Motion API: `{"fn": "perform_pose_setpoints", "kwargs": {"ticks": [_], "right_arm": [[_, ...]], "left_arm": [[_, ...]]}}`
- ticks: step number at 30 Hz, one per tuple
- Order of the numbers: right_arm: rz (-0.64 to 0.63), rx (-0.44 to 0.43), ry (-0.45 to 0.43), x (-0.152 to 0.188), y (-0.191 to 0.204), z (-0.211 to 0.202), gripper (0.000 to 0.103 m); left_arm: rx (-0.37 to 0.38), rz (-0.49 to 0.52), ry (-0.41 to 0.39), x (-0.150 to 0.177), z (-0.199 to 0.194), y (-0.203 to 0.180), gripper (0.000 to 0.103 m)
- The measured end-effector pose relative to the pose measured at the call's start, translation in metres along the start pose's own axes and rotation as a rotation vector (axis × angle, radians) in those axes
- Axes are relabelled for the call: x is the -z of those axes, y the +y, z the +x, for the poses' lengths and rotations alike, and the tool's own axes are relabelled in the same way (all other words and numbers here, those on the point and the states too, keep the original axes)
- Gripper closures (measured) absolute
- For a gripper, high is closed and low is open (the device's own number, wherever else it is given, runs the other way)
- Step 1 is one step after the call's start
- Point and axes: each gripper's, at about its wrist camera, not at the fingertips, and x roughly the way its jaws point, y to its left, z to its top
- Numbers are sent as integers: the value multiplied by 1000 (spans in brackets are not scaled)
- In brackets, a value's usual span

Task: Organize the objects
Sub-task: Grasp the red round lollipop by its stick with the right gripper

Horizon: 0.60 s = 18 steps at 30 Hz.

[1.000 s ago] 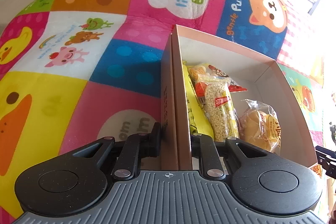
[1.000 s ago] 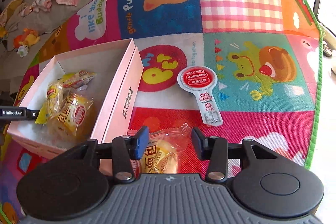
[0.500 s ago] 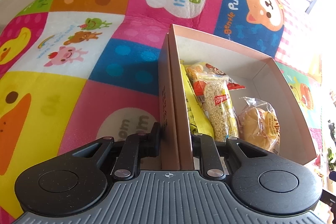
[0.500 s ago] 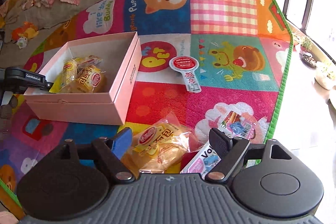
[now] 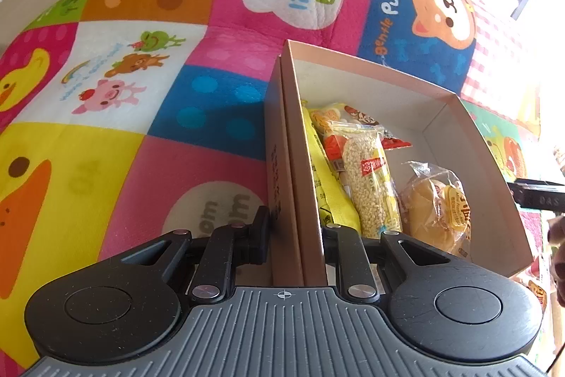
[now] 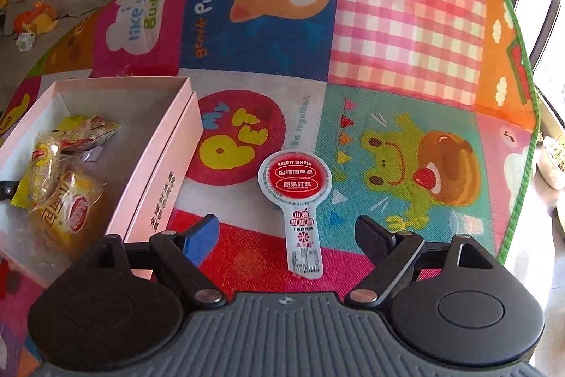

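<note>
Risk first: thin cardboard pinched between the jaws of the left gripper, closed on the near side wall of the pink box, so any twist or pull could buckle that wall or drag the box across the play mat. Inside the box, just right of the inner jaw: a grain bar, a yellow packet wedged against the pinched wall, and a wrapped bun farther right.

Over at the right gripper, jaws spread wide and empty, poised above the mat. Straight ahead between them and a little beyond the fingertips: a paddle-shaped snack pack, flat on the mat and clear of the box to its left. Long axis roughly in line with the gripper's forward reach, round red head pointing away, narrow barcode tail toward the jaws.

Likely trouble there: a flat, slick film offering little edge to bite, so a shallow closing could skate over it or catch only the tail and let the head flop. Height above the mat hard to judge through the fisheye.
</note>
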Motion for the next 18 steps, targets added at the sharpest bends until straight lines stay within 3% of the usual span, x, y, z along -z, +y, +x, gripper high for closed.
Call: {"fn": "perform_pose_setpoints", "kwargs": {"ticks": [6,8,9,13,18], "right_arm": [[55,6,61,-16,-8,42,21],[61,12,52,-16,-8,37,41],[65,11,51,-15,-8,33,43],[86,-9,20,-3,-7,-2,43],[84,-45,-47,28,1,-76,43]], "left_arm": [[6,7,1,0,1,1,81],[5,10,-2,0,1,1,81],[5,9,-3,0,1,1,81],[11,7,-9,2,1,1,81],[8,3,-15,2,0,1,81]]}}
